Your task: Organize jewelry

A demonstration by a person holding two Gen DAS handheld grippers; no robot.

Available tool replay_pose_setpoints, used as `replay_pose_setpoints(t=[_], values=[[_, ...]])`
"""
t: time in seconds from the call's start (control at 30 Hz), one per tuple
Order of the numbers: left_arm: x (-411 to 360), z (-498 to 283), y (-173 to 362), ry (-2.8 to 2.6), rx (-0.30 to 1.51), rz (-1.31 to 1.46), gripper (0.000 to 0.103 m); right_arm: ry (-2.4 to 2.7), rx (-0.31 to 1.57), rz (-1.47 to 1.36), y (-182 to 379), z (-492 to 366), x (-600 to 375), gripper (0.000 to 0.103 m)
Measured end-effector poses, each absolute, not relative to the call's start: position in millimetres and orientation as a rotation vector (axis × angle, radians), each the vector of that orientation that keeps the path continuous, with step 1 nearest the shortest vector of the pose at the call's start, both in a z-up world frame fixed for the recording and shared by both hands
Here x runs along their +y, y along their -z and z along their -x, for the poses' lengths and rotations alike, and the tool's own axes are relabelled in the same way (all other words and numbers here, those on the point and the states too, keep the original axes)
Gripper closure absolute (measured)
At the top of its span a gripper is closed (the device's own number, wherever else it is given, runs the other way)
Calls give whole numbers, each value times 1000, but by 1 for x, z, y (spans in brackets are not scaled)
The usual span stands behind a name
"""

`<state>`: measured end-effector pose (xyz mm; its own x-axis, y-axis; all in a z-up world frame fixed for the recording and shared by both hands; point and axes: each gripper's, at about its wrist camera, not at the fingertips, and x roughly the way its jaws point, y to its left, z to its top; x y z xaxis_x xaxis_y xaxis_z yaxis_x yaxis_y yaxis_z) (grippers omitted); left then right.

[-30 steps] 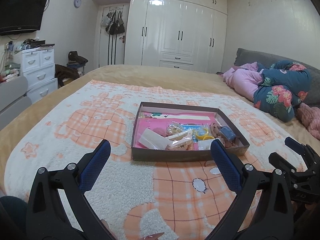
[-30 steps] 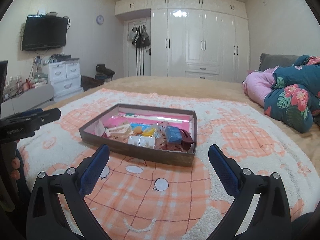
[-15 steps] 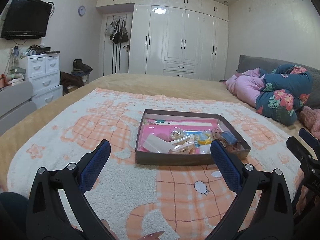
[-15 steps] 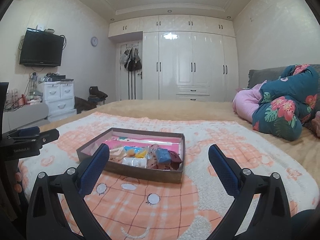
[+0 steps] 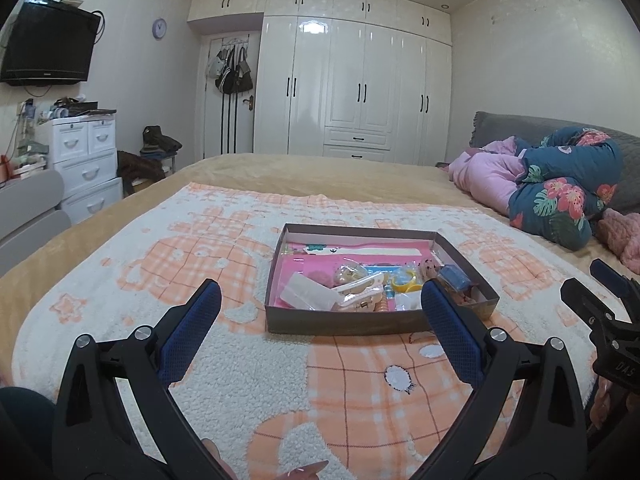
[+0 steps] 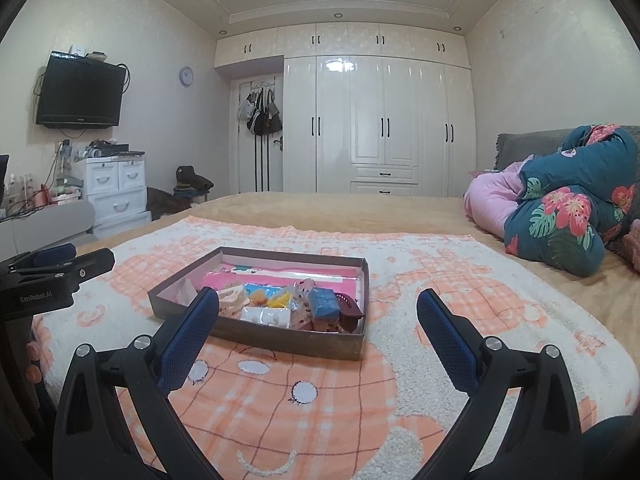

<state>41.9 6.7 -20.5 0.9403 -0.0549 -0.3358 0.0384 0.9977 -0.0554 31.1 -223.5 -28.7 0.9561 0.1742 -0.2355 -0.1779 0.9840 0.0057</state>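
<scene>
A shallow brown cardboard box with a pink lining lies on the bed and holds jumbled jewelry and hair items: white clips, a yellow ring, a blue piece. It also shows in the right wrist view, with a blue piece and a maroon comb. My left gripper is open and empty, held short of the box's near wall. My right gripper is open and empty, just before the box's near corner.
The box rests on a peach and white fleece blanket over a tan bed. Rolled floral and pink bedding lies at the right. White drawers, a wall television and a white wardrobe stand beyond.
Both cameras have tilted upward and pulled back a little, so the box sits lower and smaller in view. Both grippers stay open and empty.
</scene>
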Motion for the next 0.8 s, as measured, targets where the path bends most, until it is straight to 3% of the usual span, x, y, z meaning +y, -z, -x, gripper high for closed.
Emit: replay_pose_setpoints(t=[0.8], values=[[6, -42, 21, 46, 347, 47, 11, -181, 242, 17, 32, -31, -221, 6]])
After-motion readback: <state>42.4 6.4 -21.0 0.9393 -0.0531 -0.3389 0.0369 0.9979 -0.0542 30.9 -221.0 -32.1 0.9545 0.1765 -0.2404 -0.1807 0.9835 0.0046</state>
